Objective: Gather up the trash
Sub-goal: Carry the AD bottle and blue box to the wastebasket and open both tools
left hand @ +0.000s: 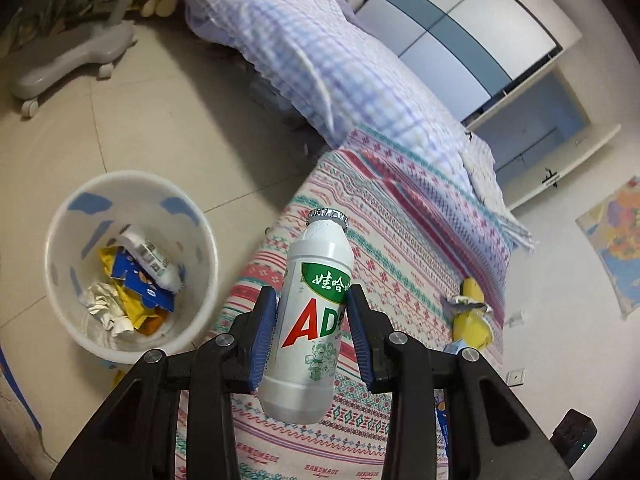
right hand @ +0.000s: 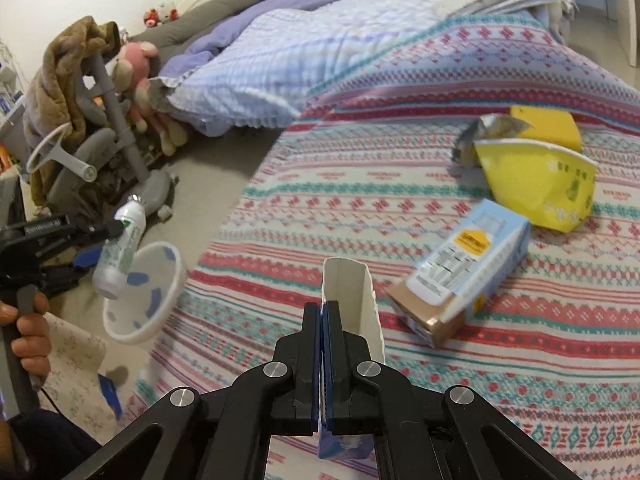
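My left gripper (left hand: 313,300) is shut on a white plastic drink bottle (left hand: 310,320) with a foil cap, held upright over the edge of the patterned bed (left hand: 400,240). To its left on the floor stands a white bin (left hand: 60,236) with wrappers, a blue carton and another bottle inside. My right gripper (right hand: 323,308) is shut on the wall of an open white carton (right hand: 356,304) above the bed. The right wrist view also shows the left gripper (right hand: 108,232) with the bottle (right hand: 120,248) above the bin (right hand: 160,300).
On the bed lie a light blue box (right hand: 468,272), a torn yellow bag (right hand: 544,180) and a yellow block (right hand: 548,124). A checked quilt (left hand: 320,60) covers the far bed. A grey wheeled chair (left hand: 72,52) stands on the tiled floor. A hand (right hand: 28,332) holds the left gripper's handle.
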